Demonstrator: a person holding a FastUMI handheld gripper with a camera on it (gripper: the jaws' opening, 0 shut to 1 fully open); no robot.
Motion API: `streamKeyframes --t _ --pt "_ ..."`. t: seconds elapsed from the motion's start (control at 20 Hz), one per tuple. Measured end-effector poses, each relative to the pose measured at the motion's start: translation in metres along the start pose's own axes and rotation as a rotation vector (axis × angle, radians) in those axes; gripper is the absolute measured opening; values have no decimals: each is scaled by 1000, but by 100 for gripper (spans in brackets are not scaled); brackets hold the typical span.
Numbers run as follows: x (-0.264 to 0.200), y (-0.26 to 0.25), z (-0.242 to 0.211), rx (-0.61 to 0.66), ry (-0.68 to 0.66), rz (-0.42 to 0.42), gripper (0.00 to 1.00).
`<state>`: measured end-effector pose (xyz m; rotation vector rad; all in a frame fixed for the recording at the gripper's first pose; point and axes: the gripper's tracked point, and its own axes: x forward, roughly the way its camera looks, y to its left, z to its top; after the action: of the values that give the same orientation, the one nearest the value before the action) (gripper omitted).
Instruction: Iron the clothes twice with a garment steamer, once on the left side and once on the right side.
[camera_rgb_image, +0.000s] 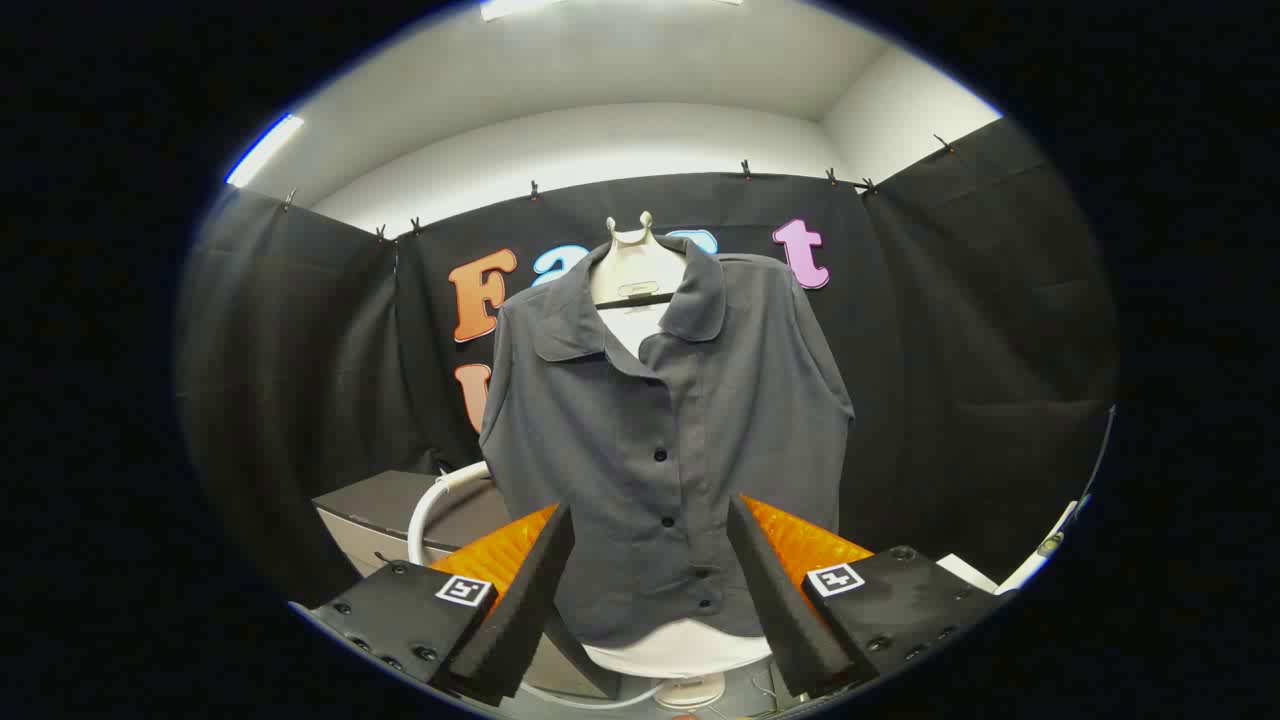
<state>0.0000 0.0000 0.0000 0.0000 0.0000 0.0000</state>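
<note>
A grey shirt (665, 430) is hanging buttoned on a white form (632, 268) at the centre of the frame, against black cloth walls. The hand-held gripper (650, 560) is standing wide open at the bottom, holding nothing, its fingers (525, 600) framing the shirt's hem. A white tube (430, 505) is curving at lower left beside a grey surface (385, 505). No readable writing is showing on the shirt.

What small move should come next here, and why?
Probably go fetch the steamer first: the claw is open and holds nothing, with the grey shirt hanging buttoned on its white form beyond the fingers, untouched.
</note>
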Motion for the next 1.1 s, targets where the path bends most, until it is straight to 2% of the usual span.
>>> streamKeyframes --t 0.45,0.65,0.9,1.1 --pt "6 41 13 7 -61 -139 99" --pt "7 63 4 -9 -70 -194 98" --pt "9 93 -1 -14 -57 -209 98" --pt "19 123 10 -20 -63 -179 98"
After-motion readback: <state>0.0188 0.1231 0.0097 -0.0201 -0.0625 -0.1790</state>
